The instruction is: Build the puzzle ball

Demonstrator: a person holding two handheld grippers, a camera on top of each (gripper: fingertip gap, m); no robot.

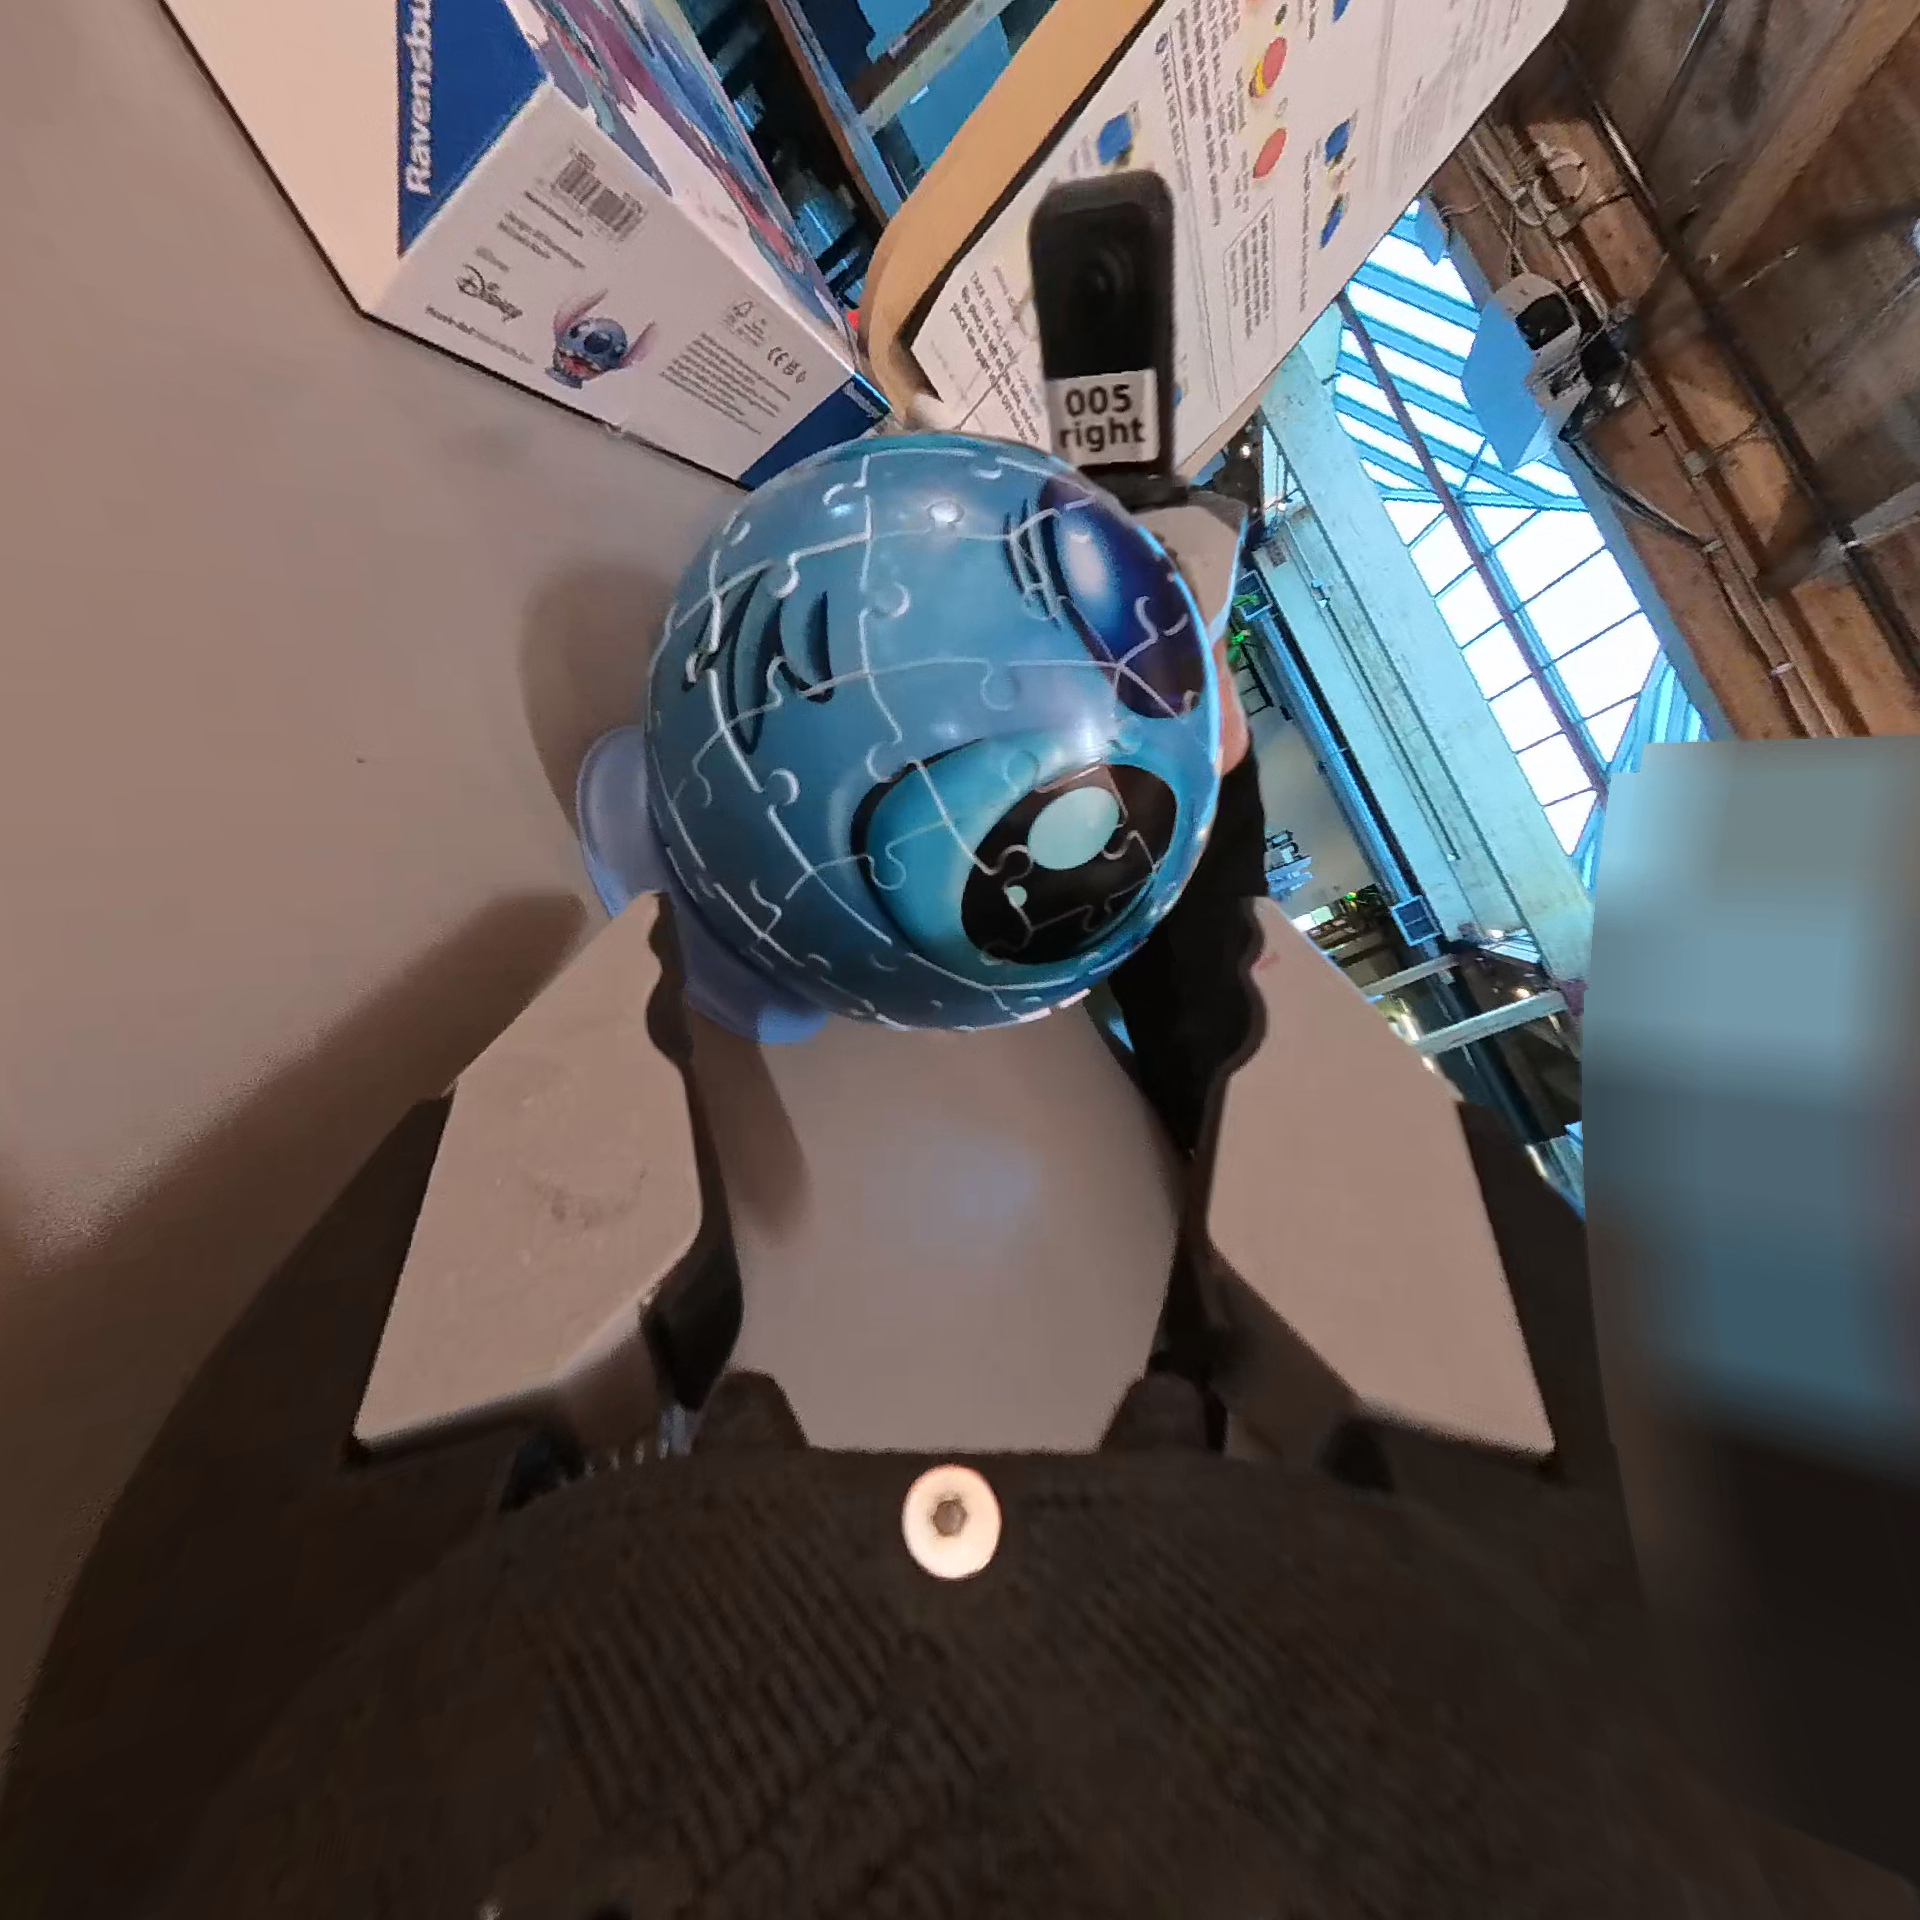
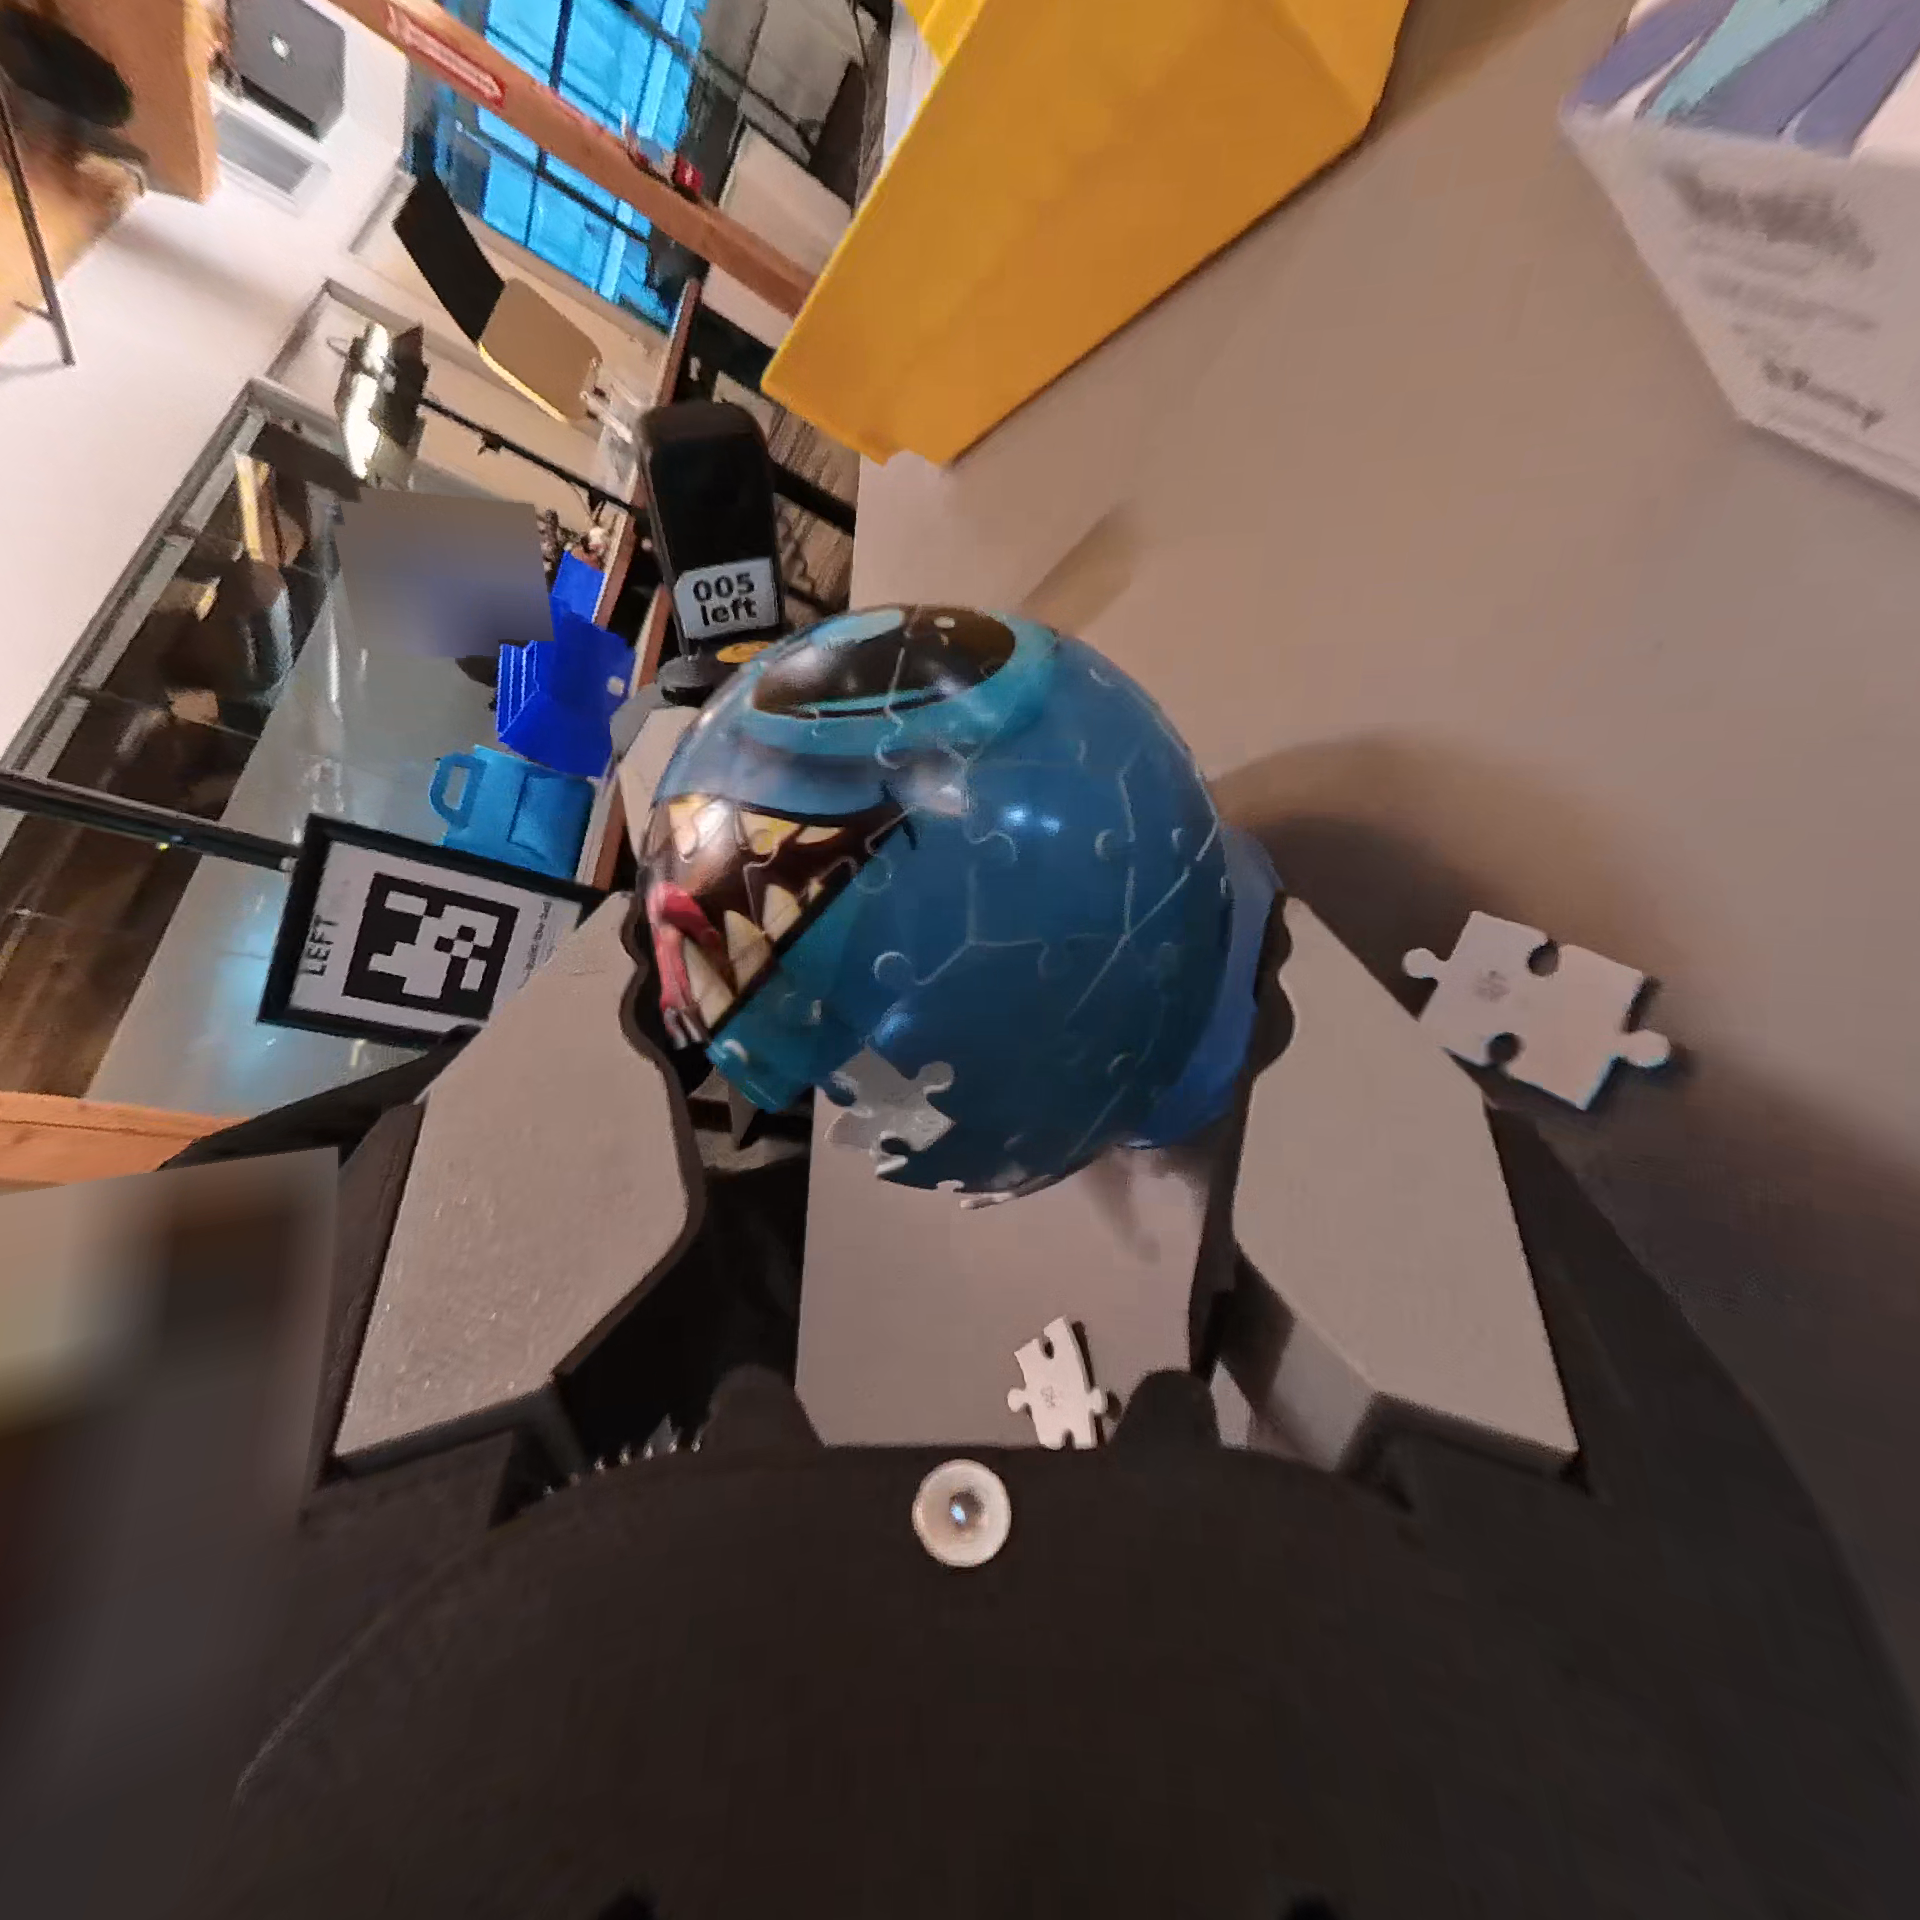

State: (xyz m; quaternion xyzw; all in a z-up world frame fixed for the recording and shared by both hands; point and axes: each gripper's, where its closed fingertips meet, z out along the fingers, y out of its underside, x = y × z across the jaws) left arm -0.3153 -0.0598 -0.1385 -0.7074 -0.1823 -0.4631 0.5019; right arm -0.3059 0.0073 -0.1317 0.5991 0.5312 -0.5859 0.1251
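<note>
**Ball nearly closed: one gap showing, two loose pieces on the table**

While I am holding both grippers around it from opposite sides, the glossy blue plastic puzzle ball (image 1: 930, 727) is sitting on its pale blue ring stand (image 1: 623, 821) on the beige tabletop (image 1: 260, 675).

My left gripper (image 1: 956, 966) is spread wide, its grey fingers (image 1: 582, 1143) flanking the ball's near side; I cannot tell whether the tips are touching it. My right gripper (image 2: 951, 997) is likewise spread, one finger beside the toothy mouth print, the other beside the stand; neither is clamping anything.

Progress, as I am judging it: the shell is almost complete. Eye, ear markings and mouth are all joined. One piece-shaped gap (image 2: 894, 1112) is showing low on the ball in the right wrist view. Two grey-backed loose pieces are lying face down: a larger one (image 2: 1538, 1008) just right of my right finger, a smaller one (image 2: 1060, 1392) between the fingers near the palm.

Room: the white-and-blue puzzle box (image 1: 582, 208) and the yellow bin (image 2: 1070, 208) are standing well behind the ball; the table edge is running close on the ball's far side.
</note>
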